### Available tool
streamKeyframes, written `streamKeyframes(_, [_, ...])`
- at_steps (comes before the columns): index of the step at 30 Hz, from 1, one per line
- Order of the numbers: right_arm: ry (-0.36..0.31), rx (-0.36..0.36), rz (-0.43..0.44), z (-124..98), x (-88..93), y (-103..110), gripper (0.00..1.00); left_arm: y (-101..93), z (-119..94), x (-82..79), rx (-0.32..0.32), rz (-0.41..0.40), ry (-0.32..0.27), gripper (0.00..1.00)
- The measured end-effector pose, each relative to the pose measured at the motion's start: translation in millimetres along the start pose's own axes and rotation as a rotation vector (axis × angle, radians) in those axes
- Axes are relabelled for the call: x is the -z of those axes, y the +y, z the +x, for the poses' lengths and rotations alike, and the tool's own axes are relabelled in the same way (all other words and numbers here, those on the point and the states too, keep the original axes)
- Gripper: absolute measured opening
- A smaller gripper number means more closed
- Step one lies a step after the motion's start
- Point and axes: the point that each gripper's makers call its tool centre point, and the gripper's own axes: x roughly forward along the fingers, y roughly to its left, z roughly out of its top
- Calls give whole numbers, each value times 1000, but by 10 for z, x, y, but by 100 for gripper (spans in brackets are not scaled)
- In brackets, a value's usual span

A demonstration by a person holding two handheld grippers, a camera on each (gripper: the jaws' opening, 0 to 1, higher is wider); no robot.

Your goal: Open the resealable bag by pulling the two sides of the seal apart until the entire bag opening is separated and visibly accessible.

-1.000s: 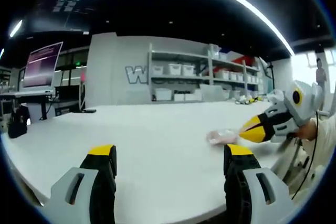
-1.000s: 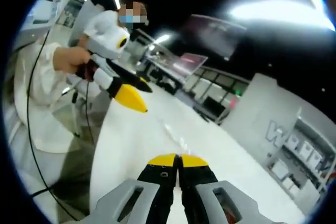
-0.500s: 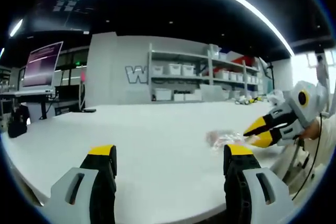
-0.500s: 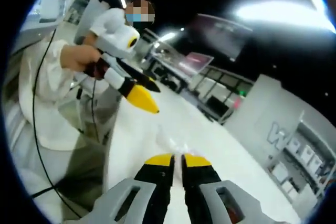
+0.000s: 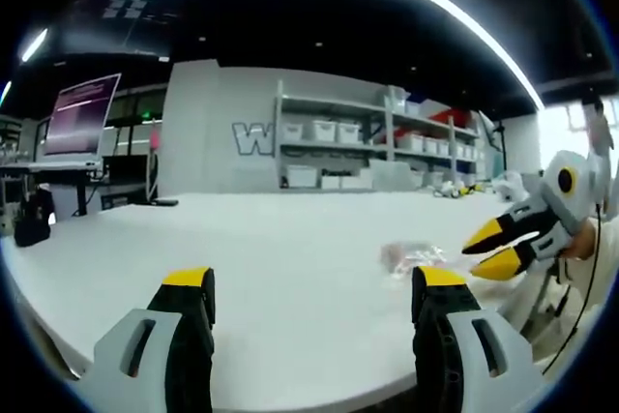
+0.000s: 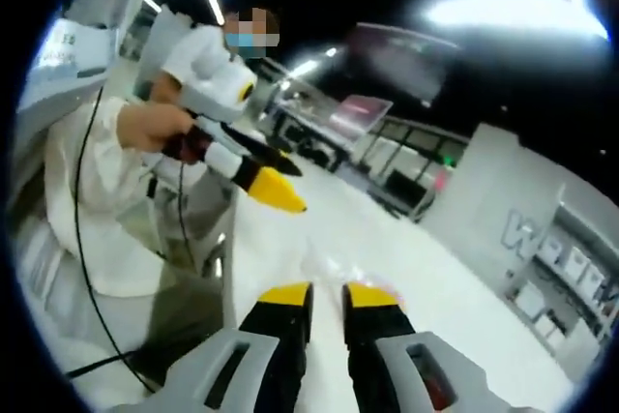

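Note:
A small clear resealable bag [image 5: 411,256] lies flat on the white table [image 5: 271,239], near its right end. My left gripper [image 5: 311,282] is open wide, low over the near table edge, with the bag just beyond its right jaw. My right gripper [image 5: 488,249] comes in from the right, jaws a little apart, tips just short of the bag and not touching it. In the right gripper view the bag [image 6: 334,268] sits right ahead of my open right gripper [image 6: 329,295], and the left gripper [image 6: 285,189] hovers above the table [image 6: 280,249], held in a hand [image 6: 155,128].
A person in white [image 6: 87,200] stands at the table's edge with a cable hanging down. Shelves with white bins [image 5: 368,142] line the far wall. A lit monitor [image 5: 82,118] stands far left, a dark object [image 5: 31,220] below it.
My right gripper was shut with its tips at the bag; it has since opened and drawn back to the right. The bag stays on the table. The left gripper has barely moved.

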Motion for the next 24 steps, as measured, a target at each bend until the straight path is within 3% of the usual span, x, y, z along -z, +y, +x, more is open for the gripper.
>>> streamKeyframes(5, [-53, -14, 145, -21, -104, 24, 15, -8, -4, 16, 2, -2, 2, 83])
streamKeyframes(11, [-78, -9, 243, 23, -120, -13, 16, -13, -10, 11, 6, -8, -2, 83])
streamKeyframes(16, [-129, 29, 315, 68, -253, -134, 16, -1, -27, -4, 1, -9, -9, 83])
streamKeyframes(24, [-89, -2, 366, 185, -248, -56, 18, -27, -29, -3, 9, -10, -9, 83])
